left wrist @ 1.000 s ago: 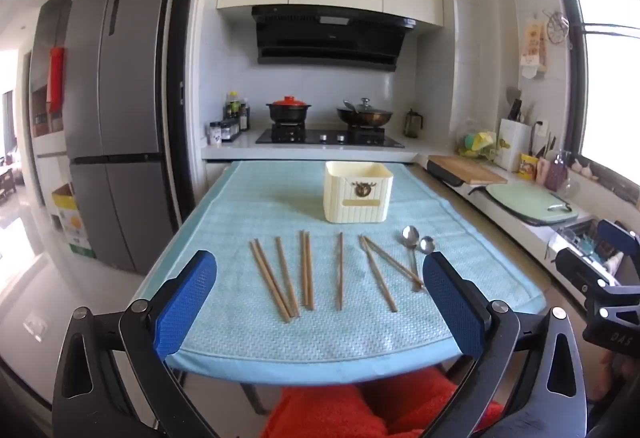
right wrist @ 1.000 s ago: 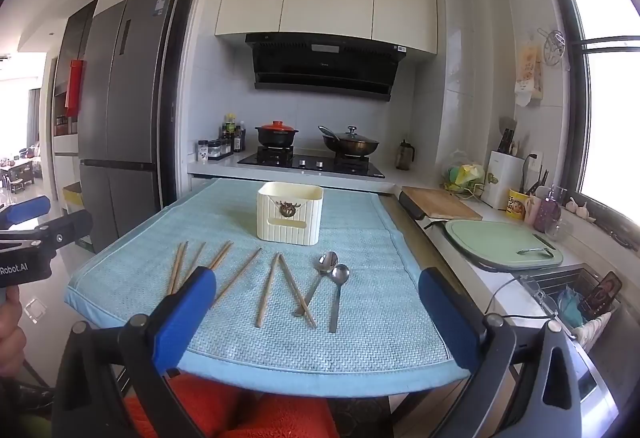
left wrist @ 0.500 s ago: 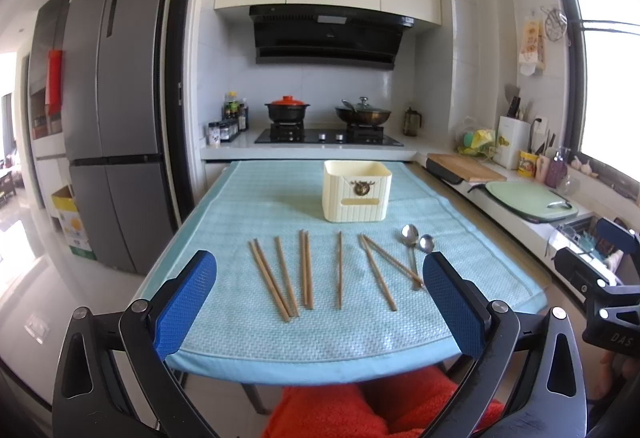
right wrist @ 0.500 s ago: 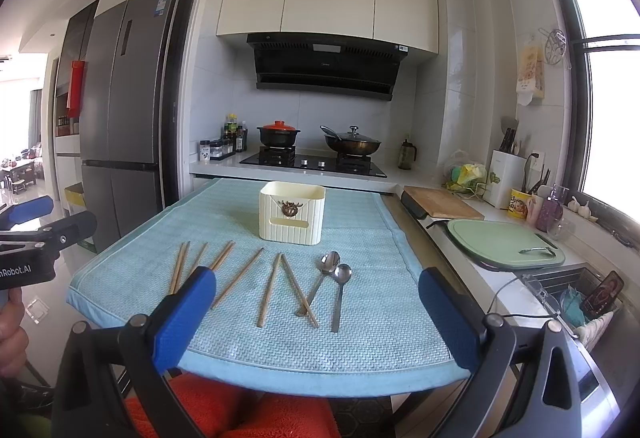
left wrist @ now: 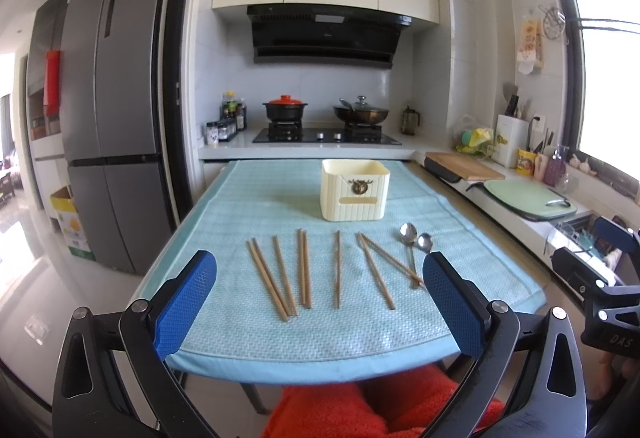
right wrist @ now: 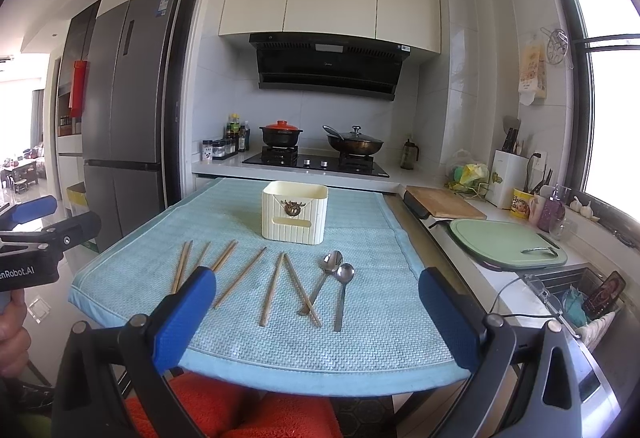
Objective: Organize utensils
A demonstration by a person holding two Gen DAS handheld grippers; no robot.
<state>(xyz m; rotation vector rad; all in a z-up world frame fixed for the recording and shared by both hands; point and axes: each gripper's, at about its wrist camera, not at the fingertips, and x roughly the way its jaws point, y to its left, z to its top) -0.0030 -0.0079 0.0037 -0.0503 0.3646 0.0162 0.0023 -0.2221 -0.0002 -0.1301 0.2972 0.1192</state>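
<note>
Lying untouched ahead of both wide-open, empty tools, left (left wrist: 320,302) and right (right wrist: 316,318): chopsticks (left wrist: 304,268), two spoons (right wrist: 334,274), holder (left wrist: 355,190) beyond; nothing has shifted over the last second, so sorting seems unstarted.

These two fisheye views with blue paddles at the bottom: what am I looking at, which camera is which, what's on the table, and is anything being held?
There is no robot here. A person holds a hand-operated gripper in each hand, and each gripper carries a camera looking forward along its two blue fingers.

One picture comes from the left gripper, the other from the right gripper. Both are wide open, hovering at the table's near edge, holding nothing.

A light blue cloth covers the table. On it lie loose wooden chopsticks, two metal spoons to their right, and behind them a cream utensil holder. No utensil shows above the holder's rim. Behind is a kitchen stove.
</note>
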